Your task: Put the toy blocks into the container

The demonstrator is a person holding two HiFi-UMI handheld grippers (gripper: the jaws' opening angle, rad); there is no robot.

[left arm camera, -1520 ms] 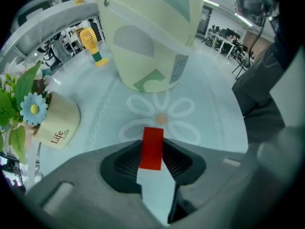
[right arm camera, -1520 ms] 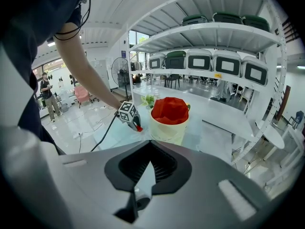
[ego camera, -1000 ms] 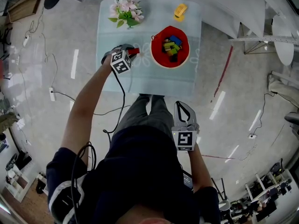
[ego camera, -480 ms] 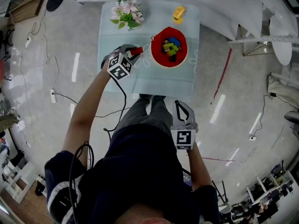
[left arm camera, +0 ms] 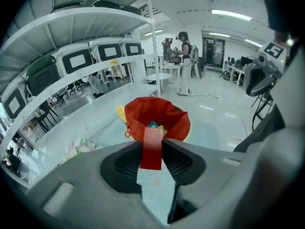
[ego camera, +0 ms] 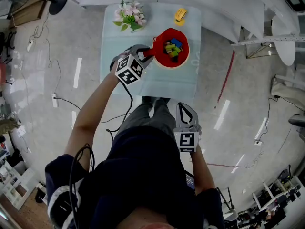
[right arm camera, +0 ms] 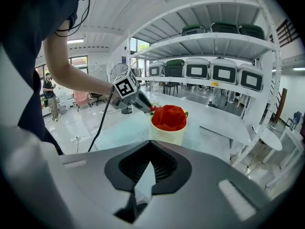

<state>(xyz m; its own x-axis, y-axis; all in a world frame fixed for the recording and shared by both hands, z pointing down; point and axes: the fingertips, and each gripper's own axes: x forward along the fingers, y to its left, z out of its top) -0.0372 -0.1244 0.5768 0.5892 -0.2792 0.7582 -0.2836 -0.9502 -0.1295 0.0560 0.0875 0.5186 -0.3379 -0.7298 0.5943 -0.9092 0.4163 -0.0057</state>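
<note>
My left gripper [ego camera: 144, 53] is shut on a flat red block [left arm camera: 152, 149], which stands upright between its jaws. It hangs above the table just left of the container [ego camera: 158, 56], a cream bucket with a red liner [left arm camera: 159, 116]. Several coloured blocks [ego camera: 172, 47] lie inside the container. The right gripper view shows the container [right arm camera: 167, 133] ahead, with the left gripper [right arm camera: 147, 107] at its left rim. My right gripper [ego camera: 187, 108] is held low beside the person's legs, off the table. Its jaws [right arm camera: 150, 144] are shut with nothing between them.
A bunch of pink flowers [ego camera: 128, 14] lies at the far left of the pale blue table [ego camera: 167, 82]. A yellow toy [ego camera: 180, 15] sits at the far edge behind the container. White shelving [left arm camera: 71, 56] with bins runs beyond the table. A cable [ego camera: 125, 109] trails from the left gripper.
My left gripper has risen and moved right, carrying the red block up to the container's left rim. The right gripper has stayed where it was.
</note>
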